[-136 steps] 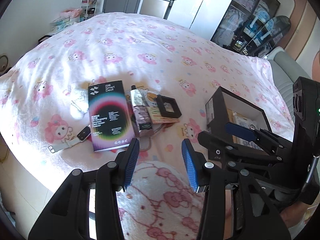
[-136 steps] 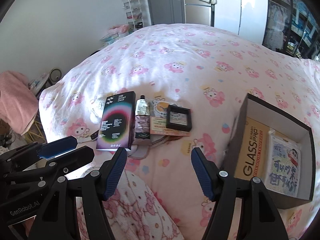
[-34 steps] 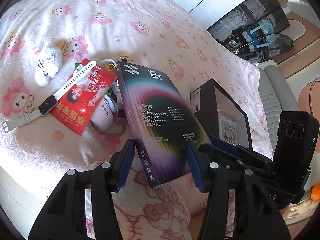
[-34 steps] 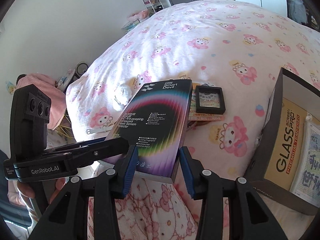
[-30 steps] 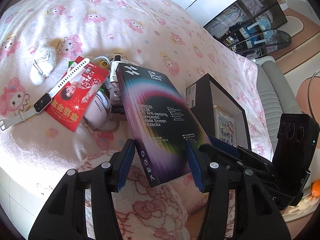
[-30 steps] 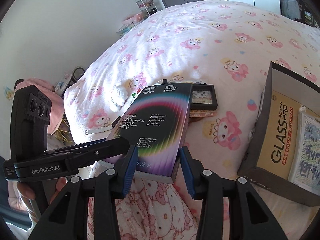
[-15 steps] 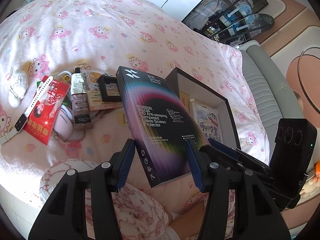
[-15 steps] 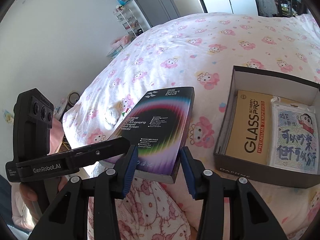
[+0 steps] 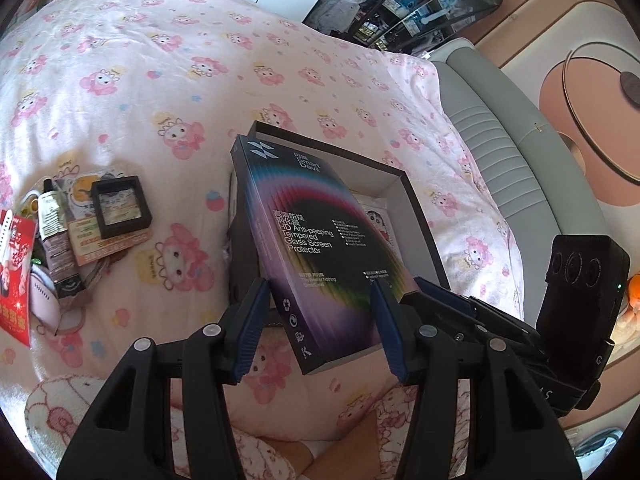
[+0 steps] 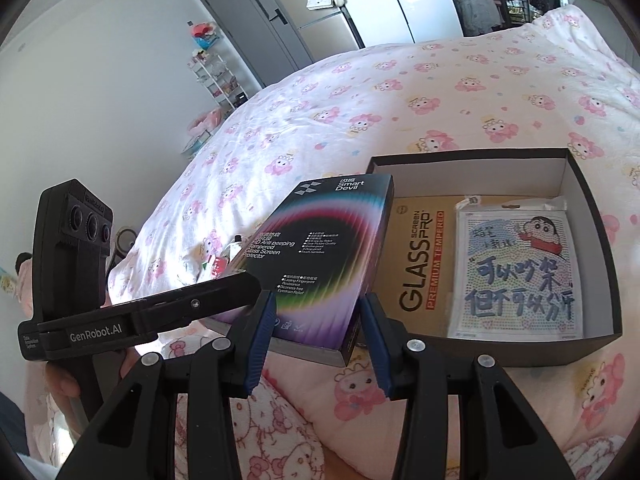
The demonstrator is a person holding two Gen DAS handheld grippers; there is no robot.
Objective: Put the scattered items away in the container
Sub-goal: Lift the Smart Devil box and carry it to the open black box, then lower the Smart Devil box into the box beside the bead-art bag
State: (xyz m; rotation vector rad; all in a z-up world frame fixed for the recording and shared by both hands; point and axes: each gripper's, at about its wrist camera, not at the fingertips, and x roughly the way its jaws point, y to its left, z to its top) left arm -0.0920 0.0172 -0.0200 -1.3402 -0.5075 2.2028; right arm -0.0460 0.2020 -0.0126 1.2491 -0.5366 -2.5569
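Left wrist view: left tool [image 9: 316, 322] clamps the near end of the screen protector box [image 9: 316, 240] across its width. Box is flat, stiff card, probably light, glossy so maybe slippery; edge grip suits. It hangs tilted over the container [image 9: 416, 208], far end at 12 o'clock.

Right wrist view: right tool [image 10: 318, 332] pinches the same box [image 10: 316, 256] at its near corner. Container [image 10: 600, 280] lies at 2 o'clock, already holding a glass protector pack [image 10: 420, 268] and a cartoon packet [image 10: 516, 272].
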